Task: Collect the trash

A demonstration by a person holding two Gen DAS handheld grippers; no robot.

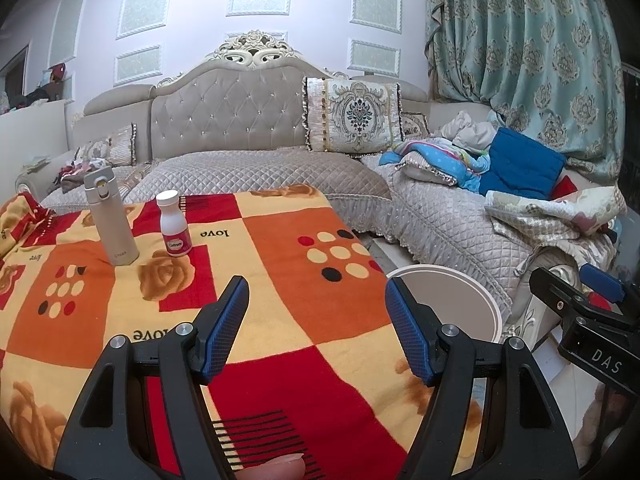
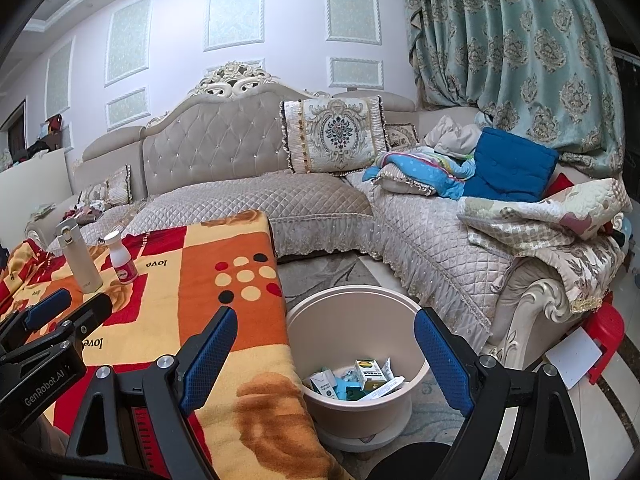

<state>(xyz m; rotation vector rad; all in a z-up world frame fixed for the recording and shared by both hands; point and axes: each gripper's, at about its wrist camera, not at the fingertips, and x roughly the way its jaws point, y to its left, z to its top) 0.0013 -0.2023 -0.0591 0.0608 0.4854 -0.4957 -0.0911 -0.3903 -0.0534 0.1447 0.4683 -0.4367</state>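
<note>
My left claw (image 1: 316,296) stood with its jaws apart and nothing between them, hanging over the patterned blanket (image 1: 280,240) that covered the table. My right claw (image 2: 324,332) stood wide, also empty, its left finger over the blanket's edge and its right finger over the floor side. Seen from the right claw, the beige trash bin (image 2: 360,312) sat directly below and ahead, framed between the two fingers, on the floor just beside the table's right edge. Inside it lay several small cartons and packets (image 2: 360,380), one green and white box uppermost; printing too small to read. From the left claw, only the bin's rim (image 1: 460,280) showed, past the right finger. On the blanket, ahead and to the left of the left claw, a beige thermos flask (image 1: 110,216) stood upright, with a white pill bottle (image 1: 174,224) carrying a pink label just to its right, near but apart. Both stood well ahead of the fingertips. No loose trash was visible on the blanket in either view. Beyond the table ran a quilted grey sofa (image 1: 260,168) with an embroidered cushion (image 1: 354,118) and heaped bedding (image 1: 480,156) to the right, under a teal curtain (image 1: 540,40). A fingertip (image 1: 276,468) showed at the lower edge of the left view.
</note>
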